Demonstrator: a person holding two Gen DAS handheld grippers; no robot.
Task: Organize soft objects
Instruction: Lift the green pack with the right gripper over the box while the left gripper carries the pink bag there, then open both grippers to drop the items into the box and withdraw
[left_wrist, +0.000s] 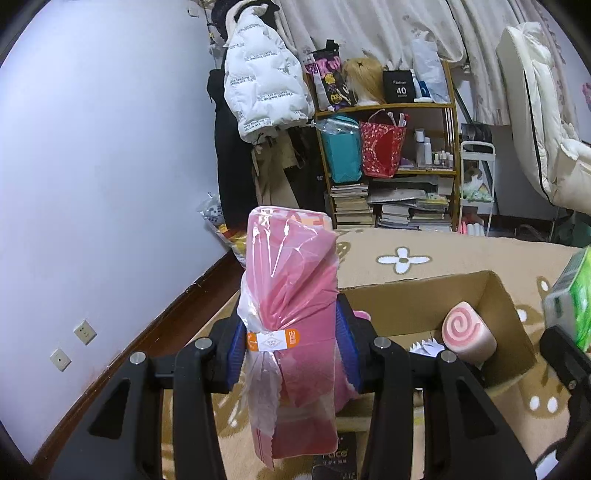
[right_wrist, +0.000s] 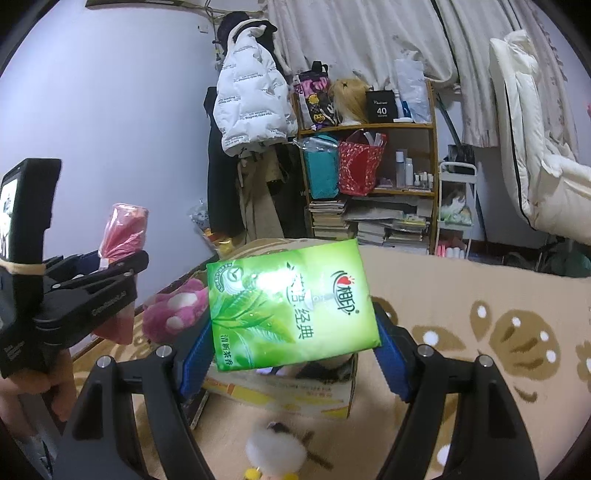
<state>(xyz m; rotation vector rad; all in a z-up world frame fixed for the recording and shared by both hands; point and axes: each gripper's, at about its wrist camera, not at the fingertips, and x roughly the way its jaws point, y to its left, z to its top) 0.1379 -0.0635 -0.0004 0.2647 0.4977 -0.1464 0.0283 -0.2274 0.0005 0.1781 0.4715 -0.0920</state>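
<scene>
My left gripper (left_wrist: 291, 332) is shut on a pink packet in clear plastic wrap (left_wrist: 295, 288) and holds it upright above the bed, beside an open cardboard box (left_wrist: 413, 295). A pink swirl cushion (left_wrist: 467, 332) lies inside the box. My right gripper (right_wrist: 291, 339) is shut on a green tissue pack (right_wrist: 291, 302) and holds it above the same box (right_wrist: 295, 391). The left gripper with the pink packet (right_wrist: 123, 232) also shows at the left of the right wrist view. The green pack (left_wrist: 576, 295) shows at the right edge of the left wrist view.
A pink plush paw slipper (right_wrist: 173, 310) lies left of the box. A white fluffy toy (right_wrist: 275, 450) lies in front of it. The beige patterned blanket (right_wrist: 480, 295) covers the bed. A cluttered shelf (left_wrist: 388, 147) and a hanging white jacket (left_wrist: 258, 74) stand behind.
</scene>
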